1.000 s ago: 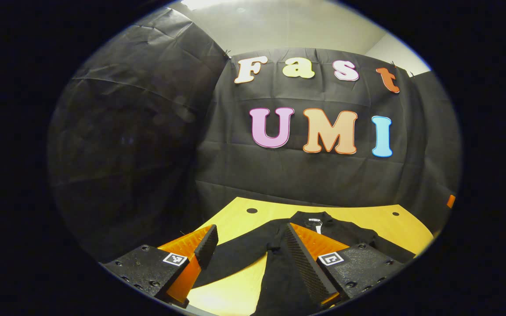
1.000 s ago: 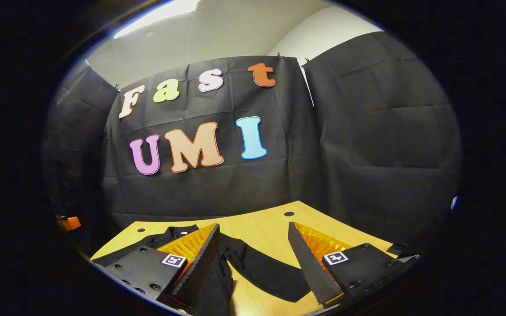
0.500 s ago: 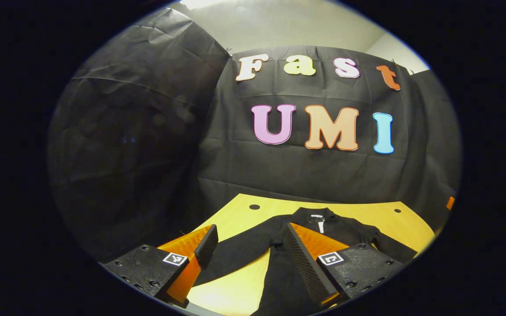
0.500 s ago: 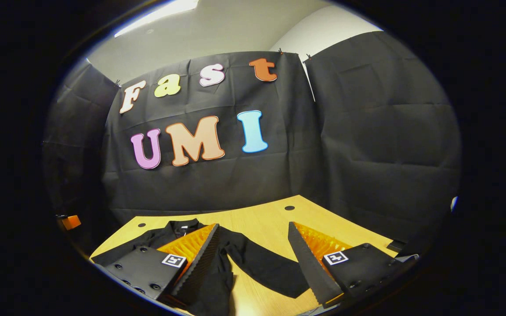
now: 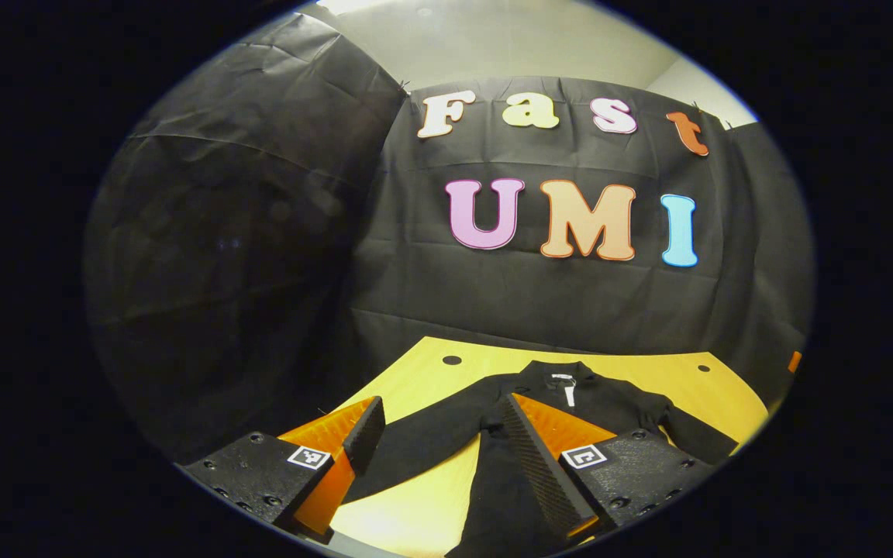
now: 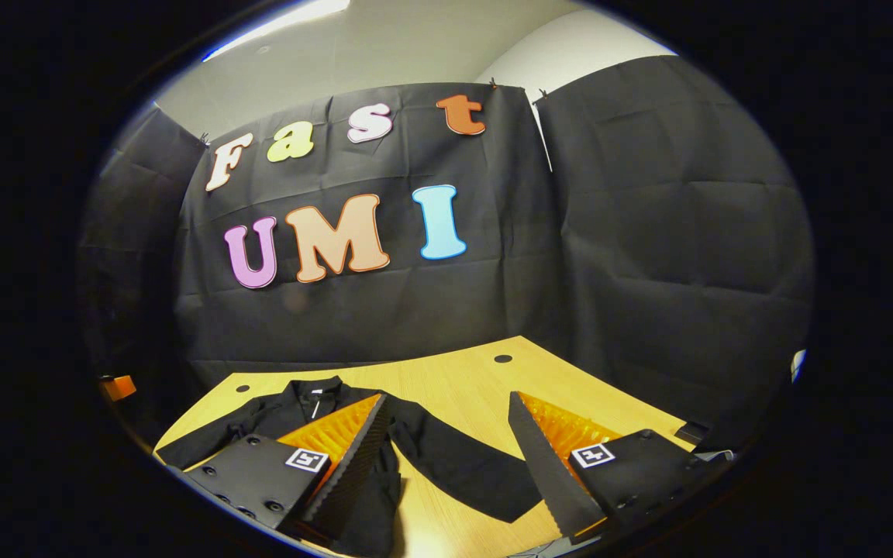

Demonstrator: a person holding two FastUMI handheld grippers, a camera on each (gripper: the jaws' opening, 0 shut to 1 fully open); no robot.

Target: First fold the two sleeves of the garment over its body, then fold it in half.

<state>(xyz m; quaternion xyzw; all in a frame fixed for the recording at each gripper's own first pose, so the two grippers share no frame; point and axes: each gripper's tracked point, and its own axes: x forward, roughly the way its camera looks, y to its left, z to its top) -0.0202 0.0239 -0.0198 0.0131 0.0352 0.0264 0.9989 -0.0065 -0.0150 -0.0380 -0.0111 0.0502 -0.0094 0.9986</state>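
Left gripper view: left gripper (image 5: 439,434) wide above black garment (image 5: 609,403) spread on wooden table (image 5: 415,380); right gripper (image 6: 446,438) wide too, gripping nothing

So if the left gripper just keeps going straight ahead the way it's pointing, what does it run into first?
Probably the black garment spread on the table, around its near sleeve; depth is hard to judge.

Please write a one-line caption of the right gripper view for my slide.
Open right gripper above a black garment lying flat, sleeves unfolded, on a wooden table.
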